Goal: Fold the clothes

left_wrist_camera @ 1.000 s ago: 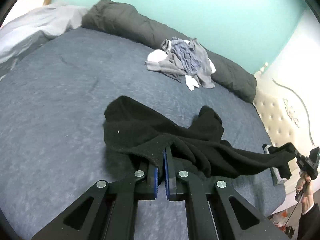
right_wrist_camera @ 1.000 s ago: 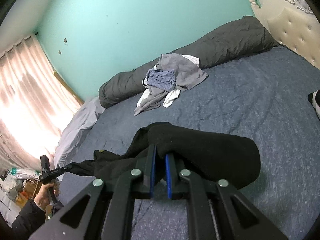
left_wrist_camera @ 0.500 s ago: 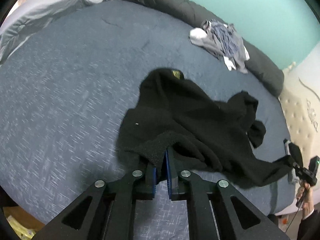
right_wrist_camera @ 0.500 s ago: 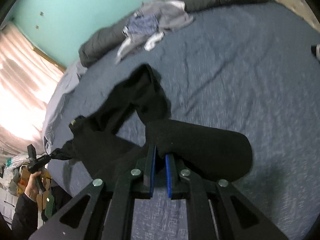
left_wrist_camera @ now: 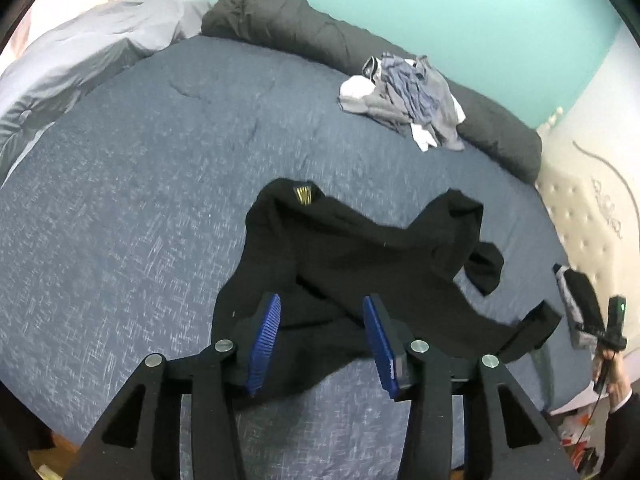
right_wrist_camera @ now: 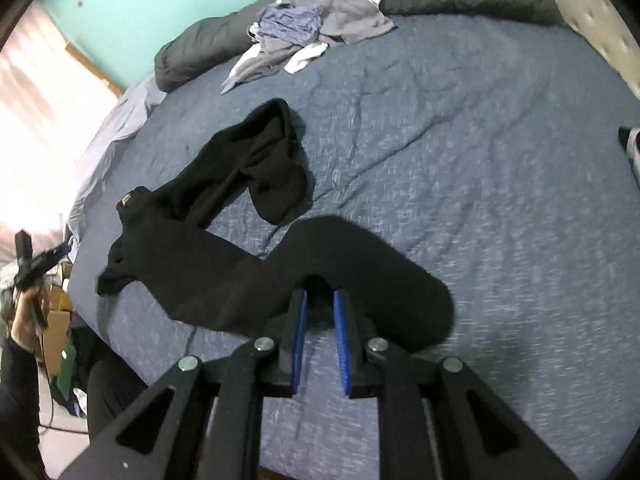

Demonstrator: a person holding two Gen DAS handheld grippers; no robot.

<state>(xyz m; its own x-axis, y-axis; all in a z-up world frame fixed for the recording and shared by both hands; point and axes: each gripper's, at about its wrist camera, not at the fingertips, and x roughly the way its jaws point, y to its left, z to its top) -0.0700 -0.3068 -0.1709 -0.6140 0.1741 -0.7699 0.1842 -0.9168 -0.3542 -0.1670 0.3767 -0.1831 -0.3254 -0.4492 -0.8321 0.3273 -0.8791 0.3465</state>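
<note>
A black fleece garment (left_wrist_camera: 360,256) lies crumpled on the blue bedspread (left_wrist_camera: 140,200), a small gold label near its far end. My left gripper (left_wrist_camera: 322,302) hangs just over its near edge, jaws opening, blue pads well apart and pressing on nothing. In the right wrist view the same garment (right_wrist_camera: 224,264) stretches away to the left. My right gripper (right_wrist_camera: 320,296) sits at a rounded end of it, jaws opening to a narrow gap. Fabric lies at the tips, and the pads no longer pinch it.
A heap of grey, blue and white clothes (left_wrist_camera: 408,96) lies at the far side against a rolled dark duvet (left_wrist_camera: 320,36). A pale sheet (left_wrist_camera: 80,60) is bunched at the left. A black-and-grey item (left_wrist_camera: 580,304) sits by the tufted headboard (left_wrist_camera: 592,216).
Both grippers were shut on the black garment and held it up. They came down to the bed, and both jaws have parted, the left widely. The garment now lies on the bedspread.
</note>
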